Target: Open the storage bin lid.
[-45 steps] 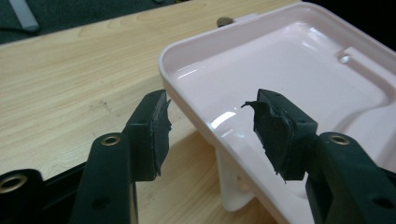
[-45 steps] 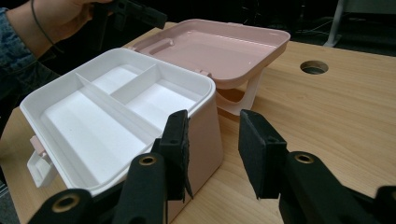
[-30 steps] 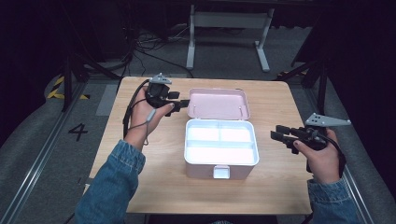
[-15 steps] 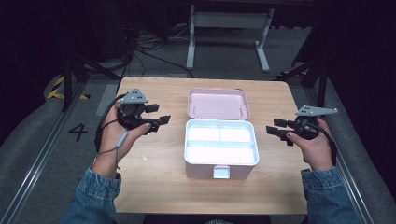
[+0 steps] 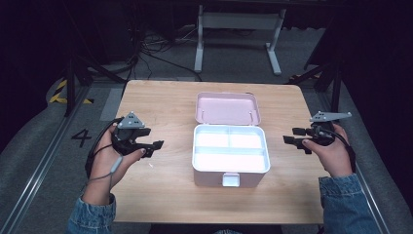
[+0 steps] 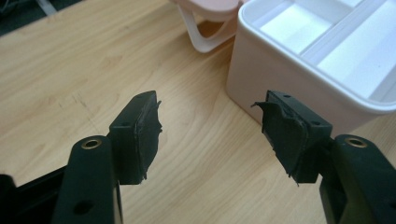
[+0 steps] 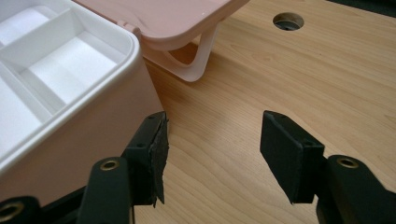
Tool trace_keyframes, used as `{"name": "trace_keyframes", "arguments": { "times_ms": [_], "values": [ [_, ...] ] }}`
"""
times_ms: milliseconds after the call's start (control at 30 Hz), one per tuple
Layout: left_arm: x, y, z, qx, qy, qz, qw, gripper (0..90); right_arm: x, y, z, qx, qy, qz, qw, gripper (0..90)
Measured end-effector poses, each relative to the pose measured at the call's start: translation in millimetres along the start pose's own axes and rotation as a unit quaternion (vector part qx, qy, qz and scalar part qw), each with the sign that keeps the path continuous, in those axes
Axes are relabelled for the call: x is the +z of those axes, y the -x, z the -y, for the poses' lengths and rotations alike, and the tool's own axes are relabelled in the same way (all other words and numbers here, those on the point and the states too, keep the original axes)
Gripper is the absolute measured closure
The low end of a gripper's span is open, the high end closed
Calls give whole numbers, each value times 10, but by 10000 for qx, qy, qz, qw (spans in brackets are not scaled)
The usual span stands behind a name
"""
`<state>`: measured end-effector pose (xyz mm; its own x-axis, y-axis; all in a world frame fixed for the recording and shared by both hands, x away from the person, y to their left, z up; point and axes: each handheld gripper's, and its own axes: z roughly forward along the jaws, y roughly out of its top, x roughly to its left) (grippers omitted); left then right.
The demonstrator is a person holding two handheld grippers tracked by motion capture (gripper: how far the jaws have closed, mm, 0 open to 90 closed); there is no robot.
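Note:
A pale pink box [image 5: 231, 171] stands open in the middle of the wooden table, its white divided tray [image 5: 230, 148] bare. The pink lid [image 5: 227, 108] lies folded back behind it. My left gripper [image 5: 152, 148] hovers left of the box, open and holding nothing; in the left gripper view its gap [image 6: 210, 128] points at the box's near corner [image 6: 261, 79]. My right gripper [image 5: 293, 136] hangs right of the box, open and holding nothing. In the right gripper view the box wall [image 7: 88, 140] sits beside the left jaw, and the lid's handle [image 7: 194, 58] rests on the table.
The table [image 5: 160, 102] has bare wood on both sides of the box. A round cable hole [image 7: 288, 21] lies in the wood beyond the right gripper. A white stand [image 5: 236, 29] and cables sit on the dark floor behind the table.
My left gripper has drawn back from the lid's left end to the table's left side and lower. The right gripper has shifted slightly. The box stays open.

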<state>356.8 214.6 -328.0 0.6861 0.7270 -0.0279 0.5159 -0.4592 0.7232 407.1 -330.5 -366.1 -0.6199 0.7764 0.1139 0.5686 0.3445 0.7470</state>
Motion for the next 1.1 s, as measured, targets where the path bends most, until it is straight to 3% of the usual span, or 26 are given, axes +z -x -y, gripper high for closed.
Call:
{"name": "trace_keyframes", "arguments": {
  "times_ms": [67, 267, 400, 600, 800, 900, 1100],
  "values": [
    [49, -33, 78, -121, -89, 66, 9999, 373, 20, 13, 19, 20, -52, -8, 10000, 418],
    [148, -126, 214, -243, -498, -167, 9983, 365, 61, 37, 57, 38, -208, 20, 9998, 414],
    [222, -201, 309, -331, -773, -296, 9960, 358, 83, 57, 92, 41, -305, 70, 9995, 408],
    [281, -271, 392, -475, -1141, -263, 9920, 358, 113, 87, 152, 127, -491, 45, 9987, 405],
    [413, -354, 513, -699, -1938, -485, 9773, 355, 133, 116, 212, 184, -697, 91, 9974, 397],
    [436, -369, 530, -758, -1913, -440, 9776, 355, 143, 142, 250, 214, -803, 140, 9964, 394],
    [419, -362, 506, -703, -1705, -282, 9824, 336, 151, 156, 270, 236, -815, 135, 9963, 385]
  ]
}}
